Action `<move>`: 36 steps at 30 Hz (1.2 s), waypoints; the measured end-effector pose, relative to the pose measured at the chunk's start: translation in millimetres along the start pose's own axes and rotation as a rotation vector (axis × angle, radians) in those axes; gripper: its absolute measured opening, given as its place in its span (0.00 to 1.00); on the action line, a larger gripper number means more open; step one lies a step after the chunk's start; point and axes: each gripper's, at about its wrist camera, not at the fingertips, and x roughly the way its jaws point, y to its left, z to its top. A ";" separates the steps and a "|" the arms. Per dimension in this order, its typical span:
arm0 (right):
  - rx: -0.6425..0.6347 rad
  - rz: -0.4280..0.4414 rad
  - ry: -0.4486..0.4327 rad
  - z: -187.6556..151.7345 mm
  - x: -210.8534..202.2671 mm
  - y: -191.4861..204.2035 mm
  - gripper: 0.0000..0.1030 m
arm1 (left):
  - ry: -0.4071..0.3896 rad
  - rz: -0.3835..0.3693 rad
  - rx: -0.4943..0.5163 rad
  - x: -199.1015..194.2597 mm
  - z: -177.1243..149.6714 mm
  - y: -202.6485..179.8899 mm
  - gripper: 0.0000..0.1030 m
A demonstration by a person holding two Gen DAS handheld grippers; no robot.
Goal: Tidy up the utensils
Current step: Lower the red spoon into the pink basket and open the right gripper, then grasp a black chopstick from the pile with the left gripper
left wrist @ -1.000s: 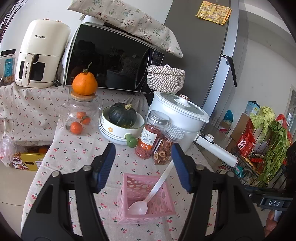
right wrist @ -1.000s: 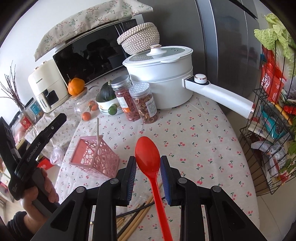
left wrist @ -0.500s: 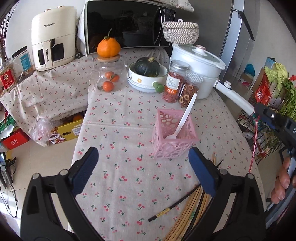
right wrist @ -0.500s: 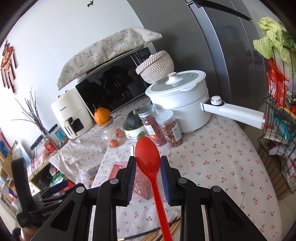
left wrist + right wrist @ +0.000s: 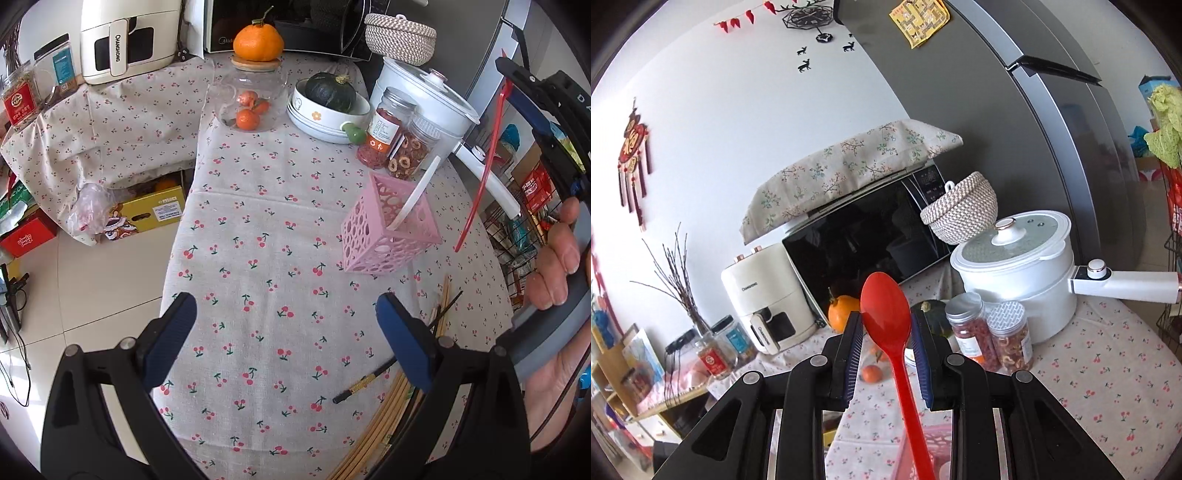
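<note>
Table (image 5: 280, 206): your cherry-print work surface, with the pot, jars and bowl crowded along its far edge; that leaves the near half free for sorting
Pink basket (image 5: 391, 236): stands upright near the jars, open top towards you, so utensils can drop in handle-up; its rim also shows at the bottom of the right wrist view
Left gripper (image 5: 284, 332): your jaws gape wide over bare cloth with nothing between them, and they have just been opening; judged ready for the next pick
Right gripper (image 5: 886, 354): clamped on the red spoon just below its bowl, held above the basket
Chopsticks (image 5: 388, 417): a loose bundle lying just beside your left gripper's right finger; likely next
Red spoon (image 5: 886, 310): bowl forward, handle hanging down towards the basket
White spoon (image 5: 413, 195): already leaning inside the basket
</note>
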 end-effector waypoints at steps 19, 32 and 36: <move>-0.021 -0.137 0.021 -47.2 33.5 -6.2 0.63 | 0.022 0.010 -0.022 1.9 1.2 17.3 0.95; -0.147 -0.273 0.181 -5.4 -35.0 -37.6 0.99 | 0.046 0.010 0.019 5.6 -14.0 -0.2 0.95; -0.221 -0.369 0.259 -10.4 -52.2 -51.5 1.00 | 0.043 0.003 0.054 3.7 -20.3 -8.3 0.95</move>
